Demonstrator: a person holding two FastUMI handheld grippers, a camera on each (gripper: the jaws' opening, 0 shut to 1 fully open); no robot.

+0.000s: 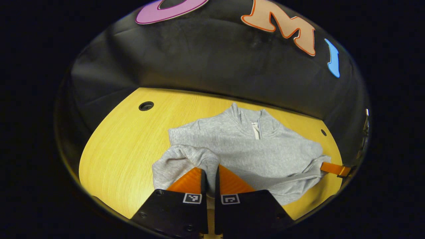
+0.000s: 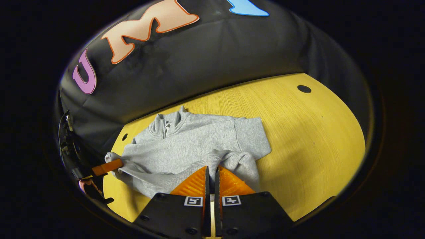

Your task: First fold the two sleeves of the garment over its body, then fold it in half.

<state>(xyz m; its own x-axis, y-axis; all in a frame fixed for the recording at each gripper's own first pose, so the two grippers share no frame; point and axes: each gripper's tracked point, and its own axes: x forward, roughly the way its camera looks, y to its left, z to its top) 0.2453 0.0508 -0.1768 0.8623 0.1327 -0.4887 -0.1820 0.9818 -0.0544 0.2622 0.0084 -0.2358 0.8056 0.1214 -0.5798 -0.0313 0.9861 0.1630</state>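
Note:
A grey zip-neck sweatshirt point(image 1: 245, 149) lies face up on the yellow wooden table point(image 1: 132, 146), collar toward the back wall. In the left gripper view my left gripper point(image 1: 210, 169) is shut on the cuff of the near sleeve point(image 1: 179, 162), which is bunched and lifted over the body's edge. Far right, the right gripper point(image 1: 335, 169) pinches the other sleeve point(image 1: 308, 172). In the right gripper view my right gripper point(image 2: 211, 167) is shut on its sleeve point(image 2: 239, 162), drawn over the sweatshirt point(image 2: 186, 146). The left gripper point(image 2: 106, 167) grips the opposite sleeve point(image 2: 129, 169).
The black cloth wall point(image 1: 212, 59) rises right behind the collar. Round holes point(image 1: 146, 106) point(image 2: 304, 88) sit in the tabletop near its back corners. Bare wood point(image 2: 315, 142) stretches beside the garment. A hand point(image 2: 87, 184) holds the left gripper at the table's edge.

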